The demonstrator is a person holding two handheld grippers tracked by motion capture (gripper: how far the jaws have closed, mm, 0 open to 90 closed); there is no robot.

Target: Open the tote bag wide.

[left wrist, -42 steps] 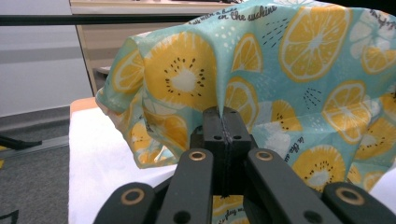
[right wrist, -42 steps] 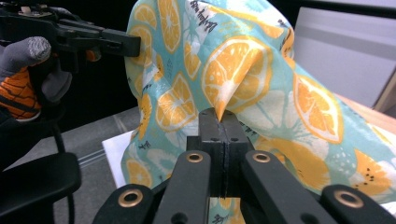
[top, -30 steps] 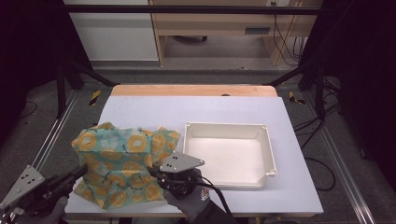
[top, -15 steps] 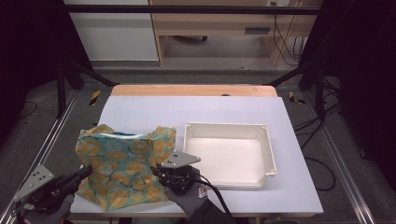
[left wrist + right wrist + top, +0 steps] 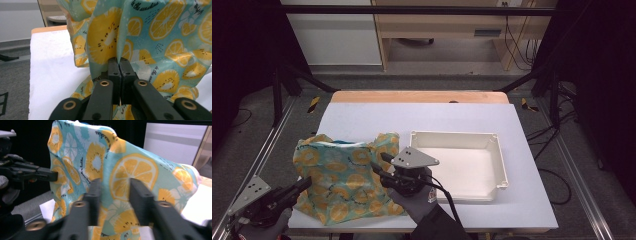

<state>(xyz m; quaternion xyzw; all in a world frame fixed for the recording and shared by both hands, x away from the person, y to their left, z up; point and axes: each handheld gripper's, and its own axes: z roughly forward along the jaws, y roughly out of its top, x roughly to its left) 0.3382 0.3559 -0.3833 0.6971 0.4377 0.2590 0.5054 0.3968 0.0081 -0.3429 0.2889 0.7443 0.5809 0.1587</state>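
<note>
White bench [image 5: 422,117] lay under it all, where the left tool [image 5: 119,65] stayed clamped on the lemon-print cloth [image 5: 344,180] at its left edge while the right tool [image 5: 113,192], jaws just opening and parted off the fabric, stood at the right edge, beside the white tray [image 5: 499,172].
</note>
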